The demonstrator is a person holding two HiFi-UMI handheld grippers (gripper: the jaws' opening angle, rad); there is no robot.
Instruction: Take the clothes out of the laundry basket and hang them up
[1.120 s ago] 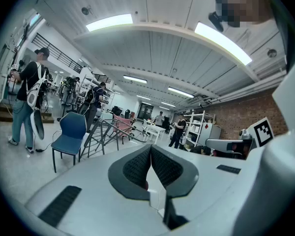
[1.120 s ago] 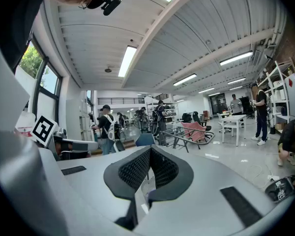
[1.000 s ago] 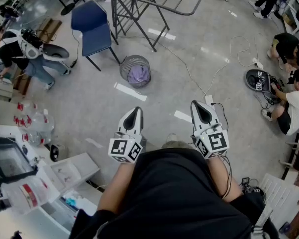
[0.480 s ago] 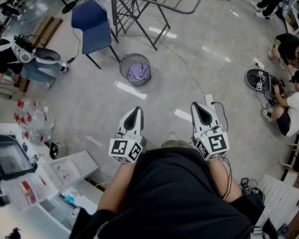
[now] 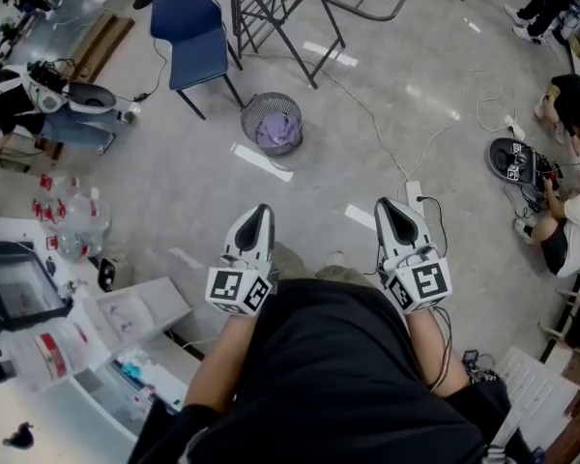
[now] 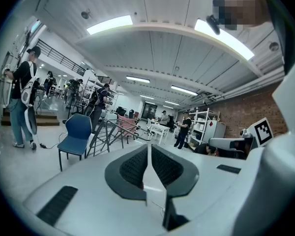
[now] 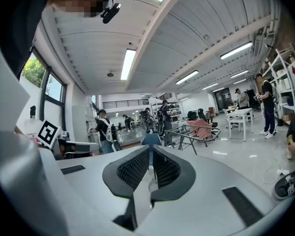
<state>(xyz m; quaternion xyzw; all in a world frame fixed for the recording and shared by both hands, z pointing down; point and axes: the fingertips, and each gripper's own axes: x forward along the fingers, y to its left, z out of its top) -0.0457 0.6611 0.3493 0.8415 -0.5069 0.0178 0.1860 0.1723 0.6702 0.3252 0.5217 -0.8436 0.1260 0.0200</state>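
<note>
Jaws shut tight on both sides, nothing between them: I had the left gripper and right gripper side by side. Well ahead of the left jaws stood the round grey wire-mesh laundry basket, lilac clothes bunched inside. Farther ahead stood the grey metal folding drying rack.

Grey polished floor, wire laundry basket at twelve o'clock, blue chair at eleven, folding metal rack at one, power strip at three.
</note>
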